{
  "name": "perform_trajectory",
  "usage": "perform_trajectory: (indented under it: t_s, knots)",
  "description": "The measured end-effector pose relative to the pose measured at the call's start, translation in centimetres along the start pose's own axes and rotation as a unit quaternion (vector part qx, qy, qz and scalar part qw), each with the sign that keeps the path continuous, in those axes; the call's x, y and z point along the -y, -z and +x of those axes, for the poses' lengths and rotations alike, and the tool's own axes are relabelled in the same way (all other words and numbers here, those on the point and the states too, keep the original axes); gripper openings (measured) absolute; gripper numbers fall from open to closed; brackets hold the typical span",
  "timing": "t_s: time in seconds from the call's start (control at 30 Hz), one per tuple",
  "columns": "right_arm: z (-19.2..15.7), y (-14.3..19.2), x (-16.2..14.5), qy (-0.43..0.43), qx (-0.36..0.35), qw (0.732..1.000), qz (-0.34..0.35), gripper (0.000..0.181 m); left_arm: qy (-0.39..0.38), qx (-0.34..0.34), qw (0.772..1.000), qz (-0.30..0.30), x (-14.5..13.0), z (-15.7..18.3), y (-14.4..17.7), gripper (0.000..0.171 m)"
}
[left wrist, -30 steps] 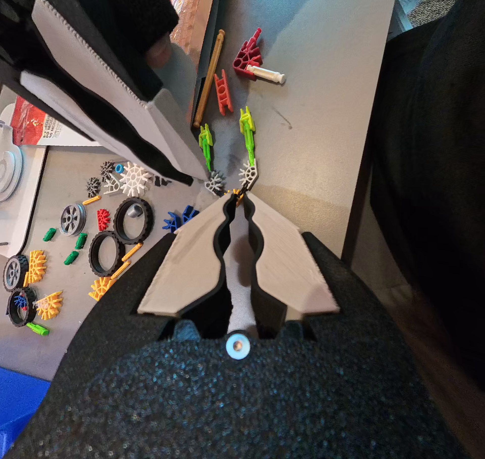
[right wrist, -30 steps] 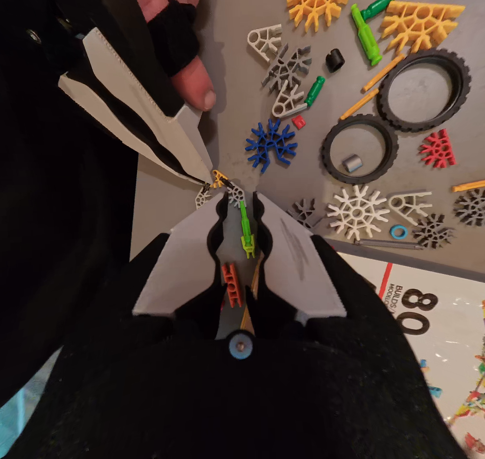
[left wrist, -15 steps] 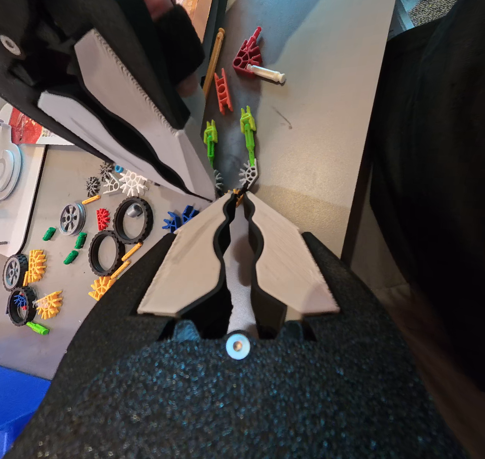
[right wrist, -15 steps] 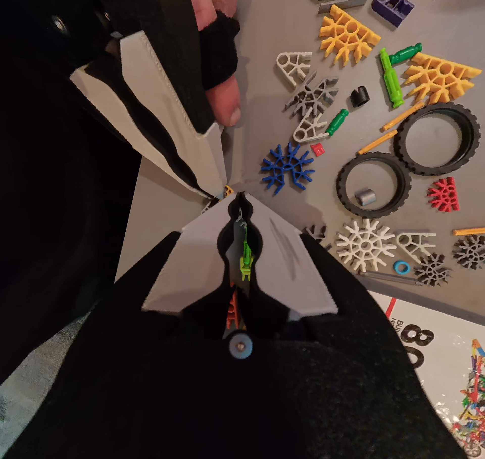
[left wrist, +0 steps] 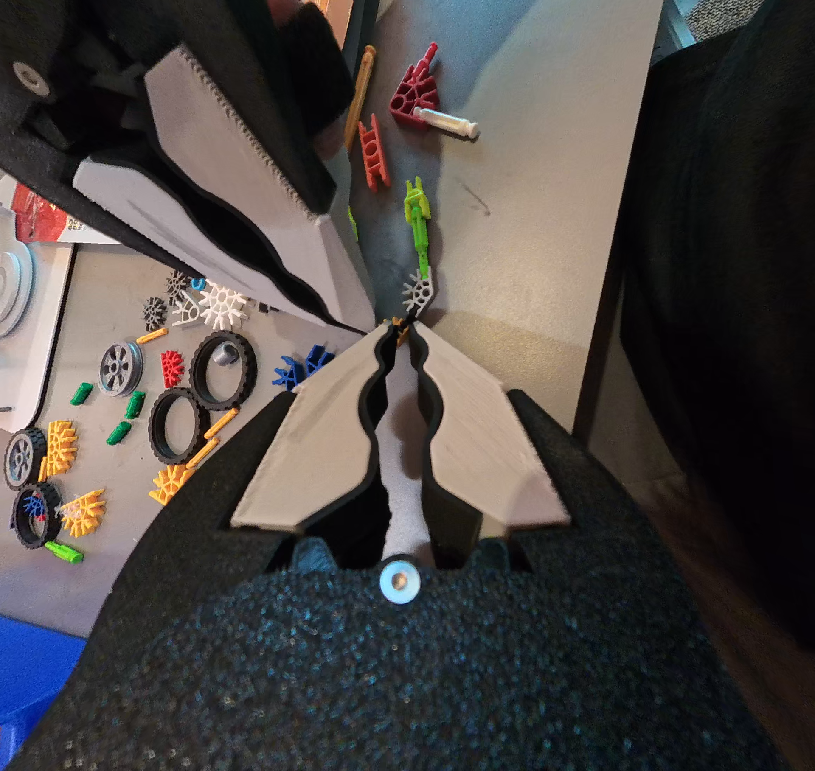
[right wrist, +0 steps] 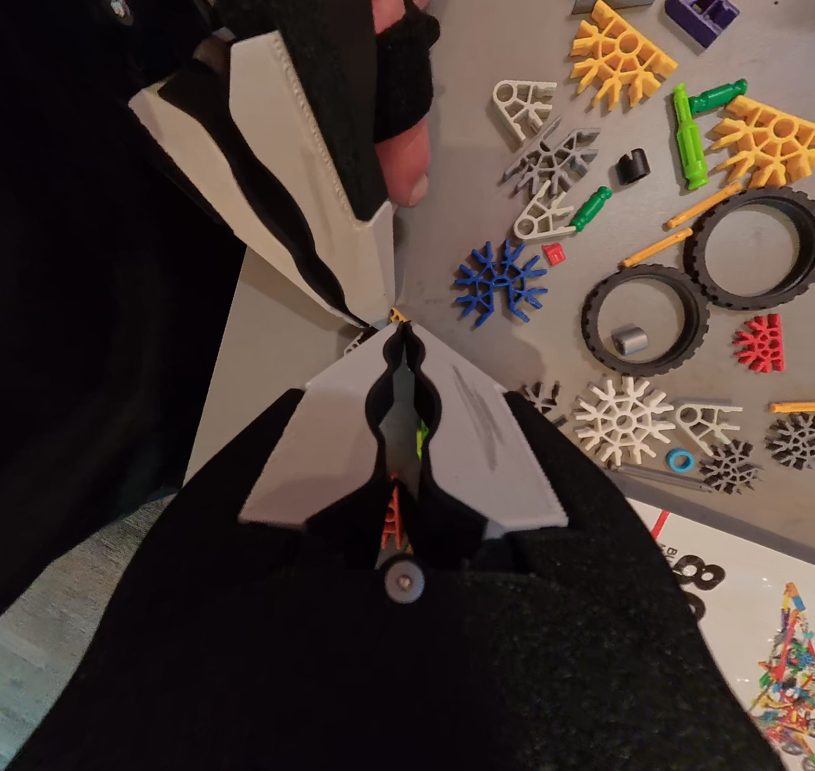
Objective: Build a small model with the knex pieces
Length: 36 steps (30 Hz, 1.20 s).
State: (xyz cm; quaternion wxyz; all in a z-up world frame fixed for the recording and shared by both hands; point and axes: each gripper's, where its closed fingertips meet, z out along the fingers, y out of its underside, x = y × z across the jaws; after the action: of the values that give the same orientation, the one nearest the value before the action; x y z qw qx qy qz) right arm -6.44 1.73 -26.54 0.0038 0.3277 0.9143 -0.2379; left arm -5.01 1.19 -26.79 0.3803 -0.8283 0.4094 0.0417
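My left gripper (left wrist: 399, 331) is shut on a small yellow connector (left wrist: 400, 325) held just above the grey table. A grey connector (left wrist: 419, 293) with a lime green rod (left wrist: 418, 225) sticks out from it on the far side. My right gripper (right wrist: 403, 331) is shut on a second grey connector and lime rod joined to the same yellow piece (right wrist: 397, 314); only a sliver of that rod (right wrist: 422, 434) shows between its fingers. The two grippers meet tip to tip. The right gripper enters the left wrist view (left wrist: 364, 324) from the upper left, and the left gripper enters the right wrist view (right wrist: 383, 304) likewise.
Loose parts lie on the table: black tyres (right wrist: 644, 318), a blue connector (right wrist: 500, 280), a white snowflake connector (right wrist: 622, 419), an orange ladder piece (left wrist: 374, 152), a dark red connector (left wrist: 416, 88). A booklet (right wrist: 727, 573) lies nearby. The table edge (left wrist: 595, 353) runs close by. Only a small space, under 4 cm, lies between the two pairs of fingers.
My right gripper was open around the green rod and grey connector; it has moved forward to the left gripper's tips and shut. My left gripper has stayed shut and still.
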Motion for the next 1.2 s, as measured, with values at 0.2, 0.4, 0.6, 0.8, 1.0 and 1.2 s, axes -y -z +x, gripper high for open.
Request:
perform_trajectory:
  t_s: [0.2, 0.4, 0.6, 0.8, 1.0, 1.2]
  knots:
    - [0.0, -0.3, -0.1, 0.035, -0.025, 0.999, -0.006, 0.000, 0.003, -0.002, 1.000, 0.002, 0.1, 0.1, 0.0, 0.003]
    - [0.0, -0.3, -0.1, 0.049, -0.053, 0.997, 0.001, 0.000, 0.003, 0.003, 1.000, 0.004, 0.1, 0.1, 0.0, 0.003]
    - [0.6, 1.2, 0.5, 0.005, -0.059, 0.997, 0.048, 0.004, 0.013, 0.001, 1.000, 0.010, -0.2, 0.2, 0.5, 0.004]
    - [1.1, 4.7, -1.5, -0.019, -0.100, 0.993, 0.059, 0.014, 0.039, 0.011, 0.999, 0.013, -1.0, -0.4, 1.6, 0.011]
    - [-1.0, 5.8, -4.4, -0.035, -0.106, 0.992, 0.058, 0.019, 0.043, 0.006, 0.999, 0.007, -0.9, -0.1, 1.4, 0.015]
    - [-1.8, 3.5, -5.0, -0.040, -0.119, 0.990, 0.061, 0.018, 0.049, -0.005, 0.999, 0.000, -0.8, 0.4, 1.0, 0.010]
